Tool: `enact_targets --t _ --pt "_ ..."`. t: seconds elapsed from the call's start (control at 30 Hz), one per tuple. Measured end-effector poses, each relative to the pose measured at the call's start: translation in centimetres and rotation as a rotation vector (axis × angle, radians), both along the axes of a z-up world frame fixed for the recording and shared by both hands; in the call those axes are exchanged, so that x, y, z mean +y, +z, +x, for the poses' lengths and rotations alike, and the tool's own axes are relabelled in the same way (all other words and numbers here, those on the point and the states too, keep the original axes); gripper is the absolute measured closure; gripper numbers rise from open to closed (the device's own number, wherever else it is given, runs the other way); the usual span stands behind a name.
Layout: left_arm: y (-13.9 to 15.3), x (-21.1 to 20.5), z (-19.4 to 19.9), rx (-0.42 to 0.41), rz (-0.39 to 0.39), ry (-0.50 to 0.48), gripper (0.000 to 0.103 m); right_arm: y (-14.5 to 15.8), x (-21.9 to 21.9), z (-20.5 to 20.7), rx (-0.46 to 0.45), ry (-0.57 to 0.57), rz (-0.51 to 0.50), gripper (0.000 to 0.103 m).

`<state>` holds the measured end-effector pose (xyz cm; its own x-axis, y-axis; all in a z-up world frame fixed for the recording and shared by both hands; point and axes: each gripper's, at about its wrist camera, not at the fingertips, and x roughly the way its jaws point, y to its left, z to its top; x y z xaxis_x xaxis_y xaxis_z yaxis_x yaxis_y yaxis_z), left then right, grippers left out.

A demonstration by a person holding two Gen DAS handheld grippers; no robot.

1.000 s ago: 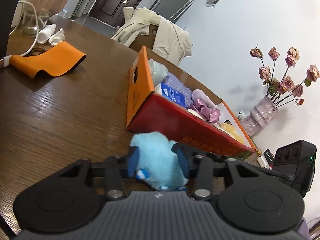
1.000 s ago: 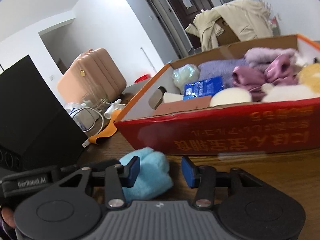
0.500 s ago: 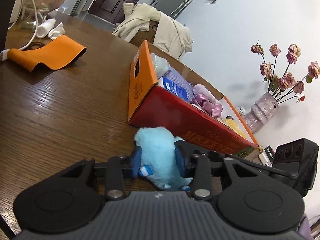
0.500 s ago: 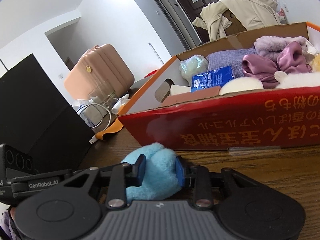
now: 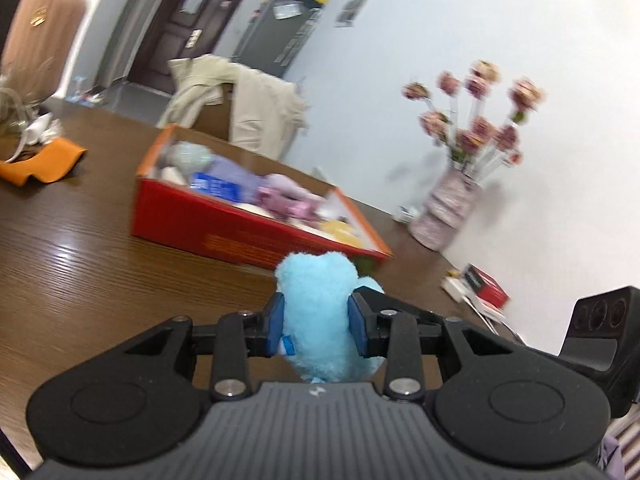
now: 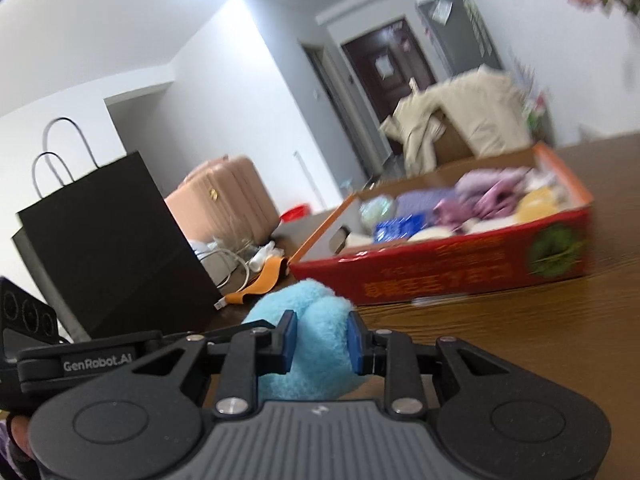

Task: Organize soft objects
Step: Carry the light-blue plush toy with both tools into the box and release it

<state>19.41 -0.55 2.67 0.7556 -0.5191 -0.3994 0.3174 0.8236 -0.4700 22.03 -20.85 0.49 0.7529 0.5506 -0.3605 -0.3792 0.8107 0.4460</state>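
Plush toy (image 5: 316,312), pale blue, is being pinched by both grippers at once, the left gripper (image 5: 316,326) and right gripper (image 6: 320,340) each clenching on one end, above the table (image 5: 80,280) short of the red box (image 5: 248,236). Both should be rising together, clearing the near wall before letting go. Counting: one toy, one box, two grippers, several soft things already lying inside.

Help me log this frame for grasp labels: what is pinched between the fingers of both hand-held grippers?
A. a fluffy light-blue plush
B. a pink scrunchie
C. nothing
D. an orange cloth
A: the blue pads of the left hand-held gripper and the right hand-held gripper both press into the fluffy light-blue plush, short of the red box.
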Motion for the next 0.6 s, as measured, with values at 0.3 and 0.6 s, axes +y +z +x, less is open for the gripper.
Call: enact_targets --t 0.3,0.6 --pt "0.5 -5.0 -0.6 0.003 0.04 -0.069 0.069 0.1 -6.4 -4.3 -0.019 -0.088 0.035 0.077" --pt "1.8 -5.5 3.9 -0.009 0.035 -0.055 0.069 -0.1 -7.5 -1.0 -0.016 -0.082 0.06 0.077"
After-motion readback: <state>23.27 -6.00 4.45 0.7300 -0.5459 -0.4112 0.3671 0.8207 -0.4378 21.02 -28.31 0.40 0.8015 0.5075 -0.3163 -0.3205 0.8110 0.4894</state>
